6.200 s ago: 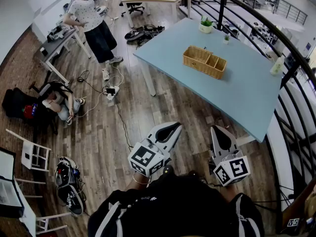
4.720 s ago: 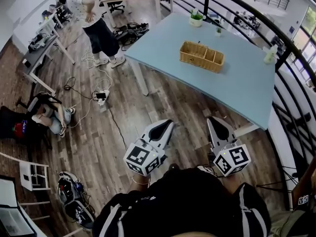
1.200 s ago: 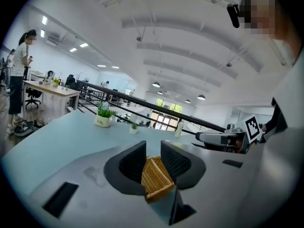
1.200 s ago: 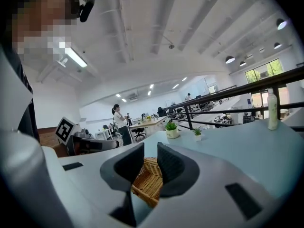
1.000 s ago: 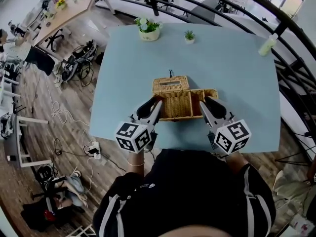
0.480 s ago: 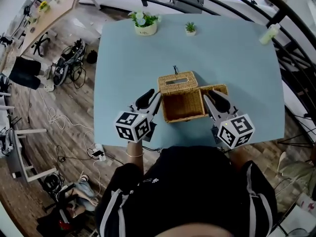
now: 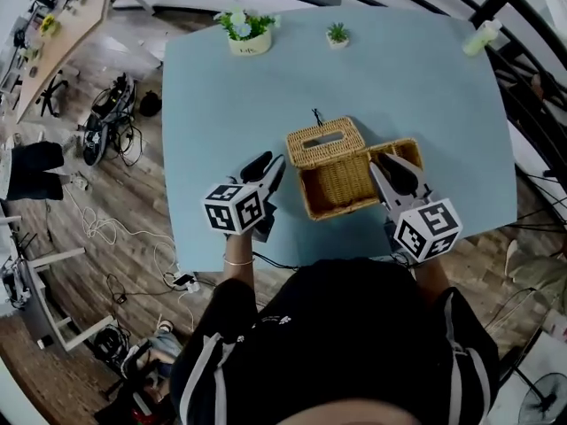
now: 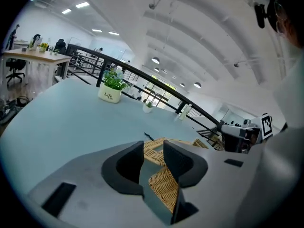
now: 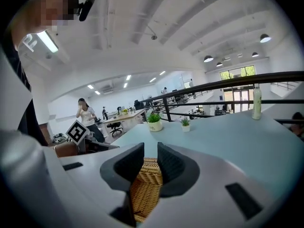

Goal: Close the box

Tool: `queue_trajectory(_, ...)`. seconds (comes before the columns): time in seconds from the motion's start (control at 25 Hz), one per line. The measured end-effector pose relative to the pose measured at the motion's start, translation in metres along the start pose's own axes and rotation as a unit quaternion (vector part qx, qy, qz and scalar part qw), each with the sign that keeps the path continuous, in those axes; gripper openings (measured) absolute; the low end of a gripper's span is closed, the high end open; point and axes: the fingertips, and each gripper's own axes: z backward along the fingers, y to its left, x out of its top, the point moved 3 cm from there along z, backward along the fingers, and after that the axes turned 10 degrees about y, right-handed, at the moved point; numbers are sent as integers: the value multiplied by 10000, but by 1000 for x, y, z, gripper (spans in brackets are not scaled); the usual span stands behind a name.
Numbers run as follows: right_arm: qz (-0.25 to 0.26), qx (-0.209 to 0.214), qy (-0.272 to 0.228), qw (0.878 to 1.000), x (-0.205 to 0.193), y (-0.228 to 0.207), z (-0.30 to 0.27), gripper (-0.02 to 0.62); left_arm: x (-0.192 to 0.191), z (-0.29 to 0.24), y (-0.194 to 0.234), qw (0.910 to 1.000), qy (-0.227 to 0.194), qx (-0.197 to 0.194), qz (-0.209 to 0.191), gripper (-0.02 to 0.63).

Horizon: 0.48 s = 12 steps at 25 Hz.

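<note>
A wicker box (image 7: 341,180) stands open on the blue table (image 7: 213,122), near its front edge. One lid flap with a slot (image 7: 324,141) is raised at the box's far left; a second flap (image 7: 400,148) lies out to the right. My left gripper (image 7: 268,164) hovers just left of the box; its jaws are opening, with nothing between them. My right gripper (image 7: 381,165) is over the box's right side, jaws slightly apart and empty. The left gripper view shows that gripper (image 8: 153,148) above the box's weave (image 8: 164,186); the right gripper (image 9: 150,151) looks down into the box (image 9: 142,186).
A potted plant (image 7: 241,32), a tiny plant (image 7: 337,34) and a pale bottle (image 7: 481,35) stand along the table's far edge. A dark railing (image 7: 532,25) curves round the right. Cables and bags (image 7: 106,122) lie on the wooden floor left of the table.
The person walked up to the table. In the last second the left gripper drew slightly left off the box's corner and its jaws widened. The right gripper stayed over the box's right side.
</note>
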Motion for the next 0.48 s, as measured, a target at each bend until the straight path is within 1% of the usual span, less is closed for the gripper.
queue_trajectory(0.16, -100, -195, -33, 9998, -1, 0, -1, 86, -8, -18, 16, 9988, 202, -267, 368, 121)
queue_trajectory(0.32, -167, -333, 18, 9993, -3, 0, -1, 87, -17, -34, 31, 9960, 396, -423, 680, 134)
queue_trajectory(0.48, -316, -410, 19, 9987, -5, 2, 2, 86, -23, -44, 42, 9905, 470, -671, 1107, 161)
